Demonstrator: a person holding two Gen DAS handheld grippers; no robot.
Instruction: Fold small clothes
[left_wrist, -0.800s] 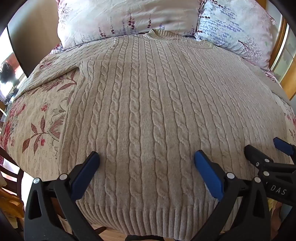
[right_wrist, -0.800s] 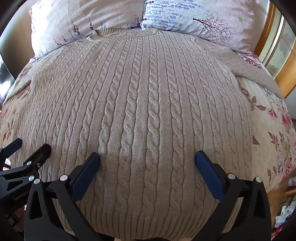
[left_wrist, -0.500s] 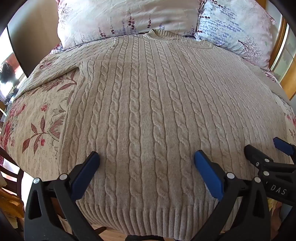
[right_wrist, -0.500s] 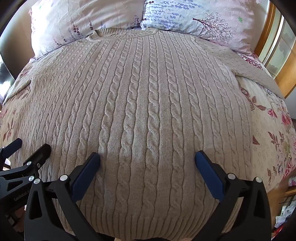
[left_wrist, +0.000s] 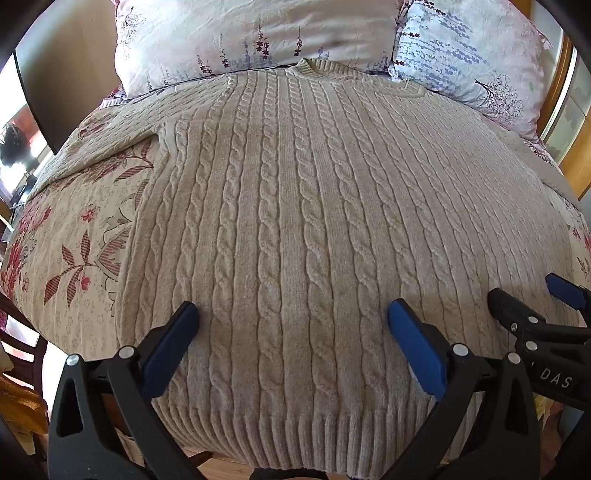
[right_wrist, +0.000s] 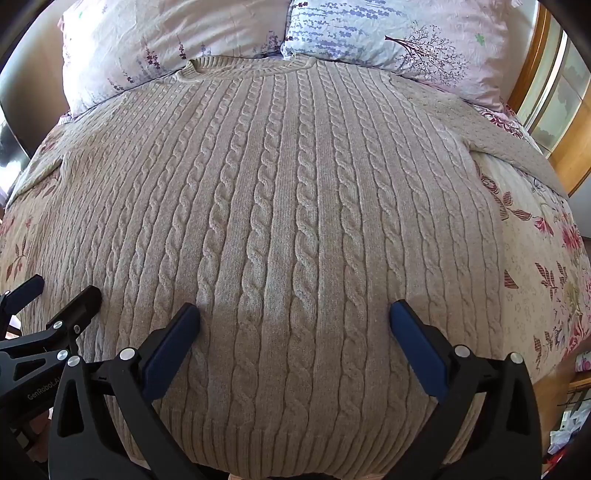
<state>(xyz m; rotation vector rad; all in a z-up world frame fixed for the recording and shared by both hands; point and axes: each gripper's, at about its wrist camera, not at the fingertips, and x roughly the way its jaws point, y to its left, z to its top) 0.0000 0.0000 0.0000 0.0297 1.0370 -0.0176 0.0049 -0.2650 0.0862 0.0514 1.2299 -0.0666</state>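
Observation:
A beige cable-knit sweater (left_wrist: 295, 221) lies flat on the bed, neck toward the pillows and ribbed hem at the near edge; it also fills the right wrist view (right_wrist: 295, 221). Its sleeves spread out to both sides. My left gripper (left_wrist: 293, 314) is open and empty, hovering over the hem area. My right gripper (right_wrist: 295, 314) is open and empty over the same area, further right. The right gripper shows at the right edge of the left wrist view (left_wrist: 532, 295). The left gripper shows at the left edge of the right wrist view (right_wrist: 51, 295).
A floral bedspread (left_wrist: 74, 236) covers the bed under the sweater. Two floral pillows (left_wrist: 240, 33) (right_wrist: 388, 33) lie at the head. A wooden frame (right_wrist: 569, 147) stands at the right. The bed's near edge drops to the floor below the hem.

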